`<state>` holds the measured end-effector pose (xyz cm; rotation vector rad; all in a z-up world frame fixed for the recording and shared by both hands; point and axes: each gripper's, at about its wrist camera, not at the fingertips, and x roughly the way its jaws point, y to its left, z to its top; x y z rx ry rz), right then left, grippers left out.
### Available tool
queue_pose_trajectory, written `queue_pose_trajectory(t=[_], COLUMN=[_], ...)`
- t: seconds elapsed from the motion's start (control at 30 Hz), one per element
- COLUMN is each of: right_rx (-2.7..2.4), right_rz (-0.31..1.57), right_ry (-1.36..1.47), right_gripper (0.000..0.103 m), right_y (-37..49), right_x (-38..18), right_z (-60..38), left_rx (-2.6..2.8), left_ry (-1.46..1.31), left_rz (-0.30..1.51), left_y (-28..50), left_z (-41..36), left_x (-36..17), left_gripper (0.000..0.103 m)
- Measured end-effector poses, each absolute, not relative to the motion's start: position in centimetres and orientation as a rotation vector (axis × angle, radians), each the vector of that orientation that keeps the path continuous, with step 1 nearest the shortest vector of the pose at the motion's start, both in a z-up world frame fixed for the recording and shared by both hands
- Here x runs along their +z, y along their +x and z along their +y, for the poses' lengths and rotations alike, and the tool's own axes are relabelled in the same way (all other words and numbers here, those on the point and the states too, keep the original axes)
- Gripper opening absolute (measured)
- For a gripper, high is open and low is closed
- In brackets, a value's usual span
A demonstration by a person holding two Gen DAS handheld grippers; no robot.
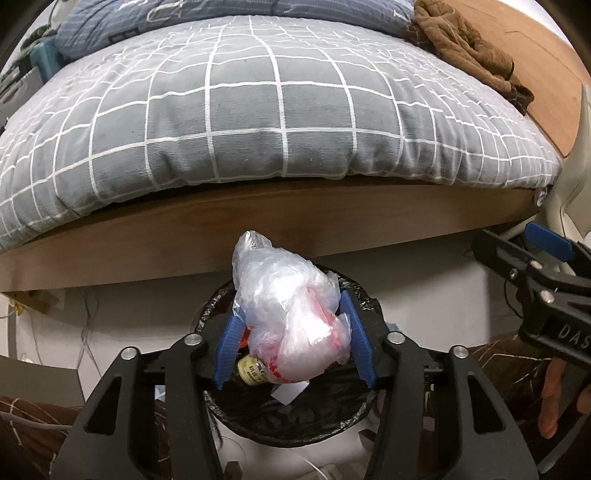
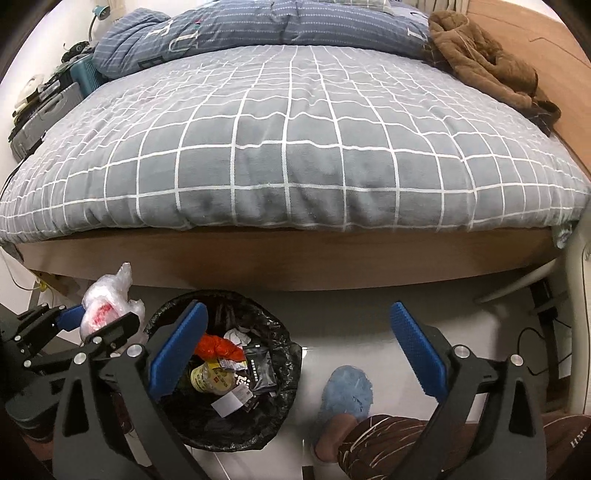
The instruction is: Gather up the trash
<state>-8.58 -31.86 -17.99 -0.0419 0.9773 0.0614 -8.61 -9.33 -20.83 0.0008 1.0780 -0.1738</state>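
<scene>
My left gripper (image 1: pixel 295 343) is shut on a crumpled clear plastic bag (image 1: pixel 291 314) with red print and holds it right above the round trash bin (image 1: pixel 288 424) lined with a black bag. In the right wrist view the same bag (image 2: pixel 107 302) sits in the left gripper (image 2: pixel 99 321) at the bin's left rim. The bin (image 2: pixel 280 369) holds a yellow jar (image 2: pixel 210 376), an orange wrapper (image 2: pixel 218 349), a black packet and a white slip. My right gripper (image 2: pixel 295 354) is open and empty, over the bin's right side and the white floor.
A bed with a grey checked duvet (image 2: pixel 295 147) and wooden frame (image 2: pixel 295 262) stands just behind the bin. A blue quilt (image 2: pixel 258 29) and a brown coat (image 2: pixel 487 66) lie at the back. The person's foot in a blue fluffy slipper (image 2: pixel 347 391) stands right of the bin.
</scene>
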Motion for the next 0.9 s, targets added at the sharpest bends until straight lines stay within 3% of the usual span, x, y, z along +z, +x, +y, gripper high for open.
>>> queue_pose_trajectory(t=[0.37, 0.9], right_rx=[0.088, 0.115], right_rz=[0.928, 0.718], right_ry=[-0.055, -0.081], right_gripper=[0.095, 0.095], right_y=[-8.6, -13.8], right_x=[-15.5, -4.7], right_z=[-30.1, -27.5], left_rx=[-0.081, -0.042], left_ry=[-0.001, -0.063], left_rz=[0.962, 0.766], left_y=[-9.9, -15.1], left_z=[-6.5, -2.5], left_x=[-16.9, -5.0], left_gripper=[0.096, 0.097])
